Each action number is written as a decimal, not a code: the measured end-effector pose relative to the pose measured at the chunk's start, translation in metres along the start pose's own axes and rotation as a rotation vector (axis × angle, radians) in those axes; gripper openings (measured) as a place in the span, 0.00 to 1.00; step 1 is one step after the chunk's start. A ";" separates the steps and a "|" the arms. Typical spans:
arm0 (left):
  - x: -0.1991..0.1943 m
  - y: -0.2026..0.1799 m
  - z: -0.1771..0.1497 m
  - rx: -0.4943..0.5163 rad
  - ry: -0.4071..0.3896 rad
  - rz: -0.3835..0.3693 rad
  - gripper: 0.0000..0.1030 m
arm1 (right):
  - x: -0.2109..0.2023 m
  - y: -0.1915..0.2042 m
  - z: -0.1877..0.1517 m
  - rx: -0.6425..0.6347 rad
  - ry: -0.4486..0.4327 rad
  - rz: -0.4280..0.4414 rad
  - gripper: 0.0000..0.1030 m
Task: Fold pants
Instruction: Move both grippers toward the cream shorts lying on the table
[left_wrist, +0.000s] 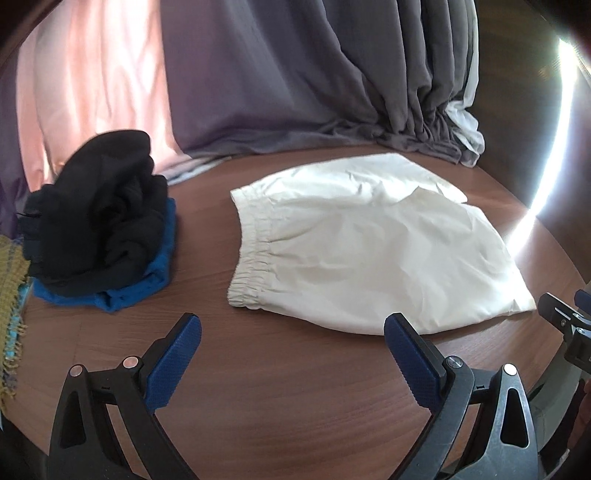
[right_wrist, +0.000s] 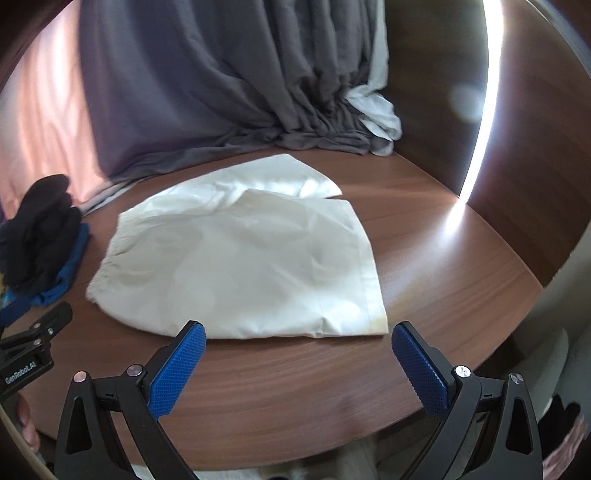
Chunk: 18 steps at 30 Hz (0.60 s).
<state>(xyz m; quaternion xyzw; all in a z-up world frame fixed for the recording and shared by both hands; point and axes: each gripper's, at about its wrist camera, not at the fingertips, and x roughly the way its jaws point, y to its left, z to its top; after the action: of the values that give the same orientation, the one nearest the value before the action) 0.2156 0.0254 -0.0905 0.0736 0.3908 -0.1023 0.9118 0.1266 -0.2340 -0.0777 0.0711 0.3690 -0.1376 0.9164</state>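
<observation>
Pants (right_wrist: 236, 254) flat on table (right_wrist: 424, 258) — just beyond both gaping tools

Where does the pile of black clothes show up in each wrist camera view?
Left wrist view: black clothes at left of centre, heaped on a blue garment, left of the white pants.
Right wrist view: black clothes at the far left edge.
Shared landmark: the white pants, waistband toward the pile.

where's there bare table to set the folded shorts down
Bare wood shows along the near edge of the table, between both open grippers and the white shorts, and at the right between the shorts and the wooden wall. The left is crowded by the dark clothes pile; the curtain bunches along the back.
</observation>
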 end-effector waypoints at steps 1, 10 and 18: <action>0.005 0.000 0.001 0.000 0.010 -0.002 0.97 | 0.003 -0.001 0.000 0.009 0.006 -0.007 0.99; 0.039 -0.003 0.007 -0.010 0.073 0.010 0.95 | 0.033 -0.011 0.000 0.055 0.040 -0.065 0.99; 0.064 -0.001 0.007 -0.028 0.118 0.019 0.91 | 0.056 -0.015 0.005 0.078 0.050 -0.117 0.99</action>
<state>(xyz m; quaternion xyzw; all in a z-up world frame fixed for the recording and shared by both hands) 0.2629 0.0146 -0.1325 0.0704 0.4444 -0.0834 0.8891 0.1635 -0.2606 -0.1138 0.0884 0.3899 -0.2032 0.8938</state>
